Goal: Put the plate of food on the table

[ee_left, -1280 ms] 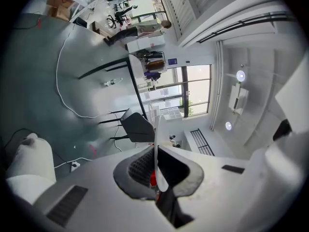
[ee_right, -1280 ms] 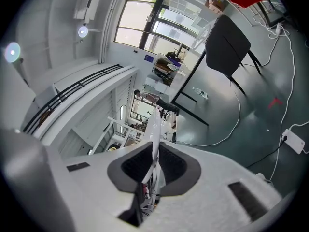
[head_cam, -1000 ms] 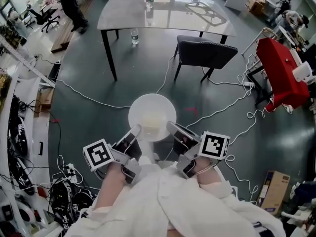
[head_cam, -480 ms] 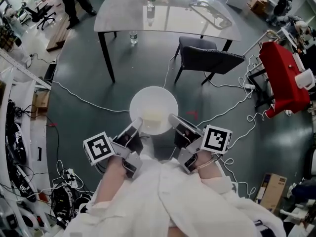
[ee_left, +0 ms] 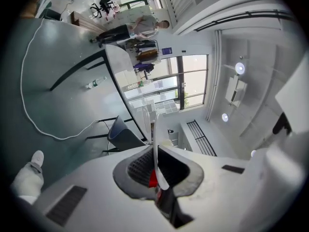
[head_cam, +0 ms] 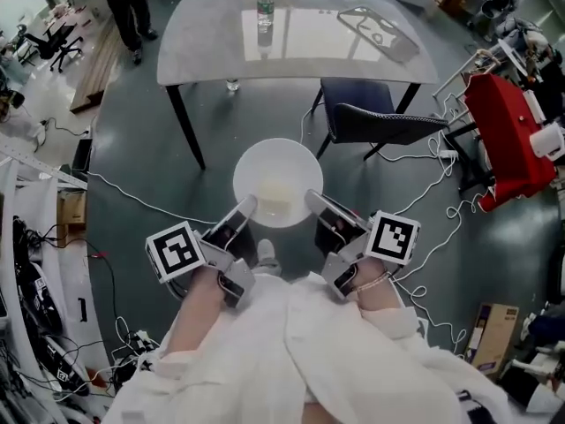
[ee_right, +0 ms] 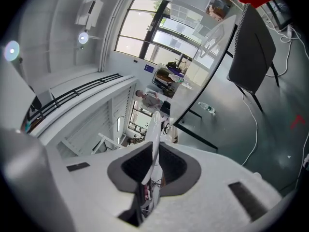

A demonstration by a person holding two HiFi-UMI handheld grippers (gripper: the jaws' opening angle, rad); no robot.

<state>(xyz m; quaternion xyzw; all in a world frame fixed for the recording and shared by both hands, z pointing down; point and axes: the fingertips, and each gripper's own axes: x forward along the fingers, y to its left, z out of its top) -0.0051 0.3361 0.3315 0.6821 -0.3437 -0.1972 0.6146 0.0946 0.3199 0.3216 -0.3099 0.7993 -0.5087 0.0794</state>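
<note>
A round white plate (head_cam: 277, 168) with a pale heap of food (head_cam: 274, 208) on its near side hangs level above the dark floor, short of the table. My left gripper (head_cam: 246, 206) is shut on the plate's near-left rim, which shows edge-on between its pads (ee_left: 155, 151). My right gripper (head_cam: 311, 198) is shut on the near-right rim, again edge-on in its own view (ee_right: 153, 149). The grey glossy table (head_cam: 221, 38) stands ahead at the top of the head view.
A plastic bottle (head_cam: 264, 7) stands on the table and another (head_cam: 231, 84) on the floor beneath it. A dark chair (head_cam: 380, 120) stands at the table's near right. White cables (head_cam: 132, 197) cross the floor. A red-draped stand (head_cam: 503, 131) is at right, a person (head_cam: 126, 3) far left.
The plate and both grippers have moved forward toward the table, which now lies closer in the head view. Both grips are unchanged.
</note>
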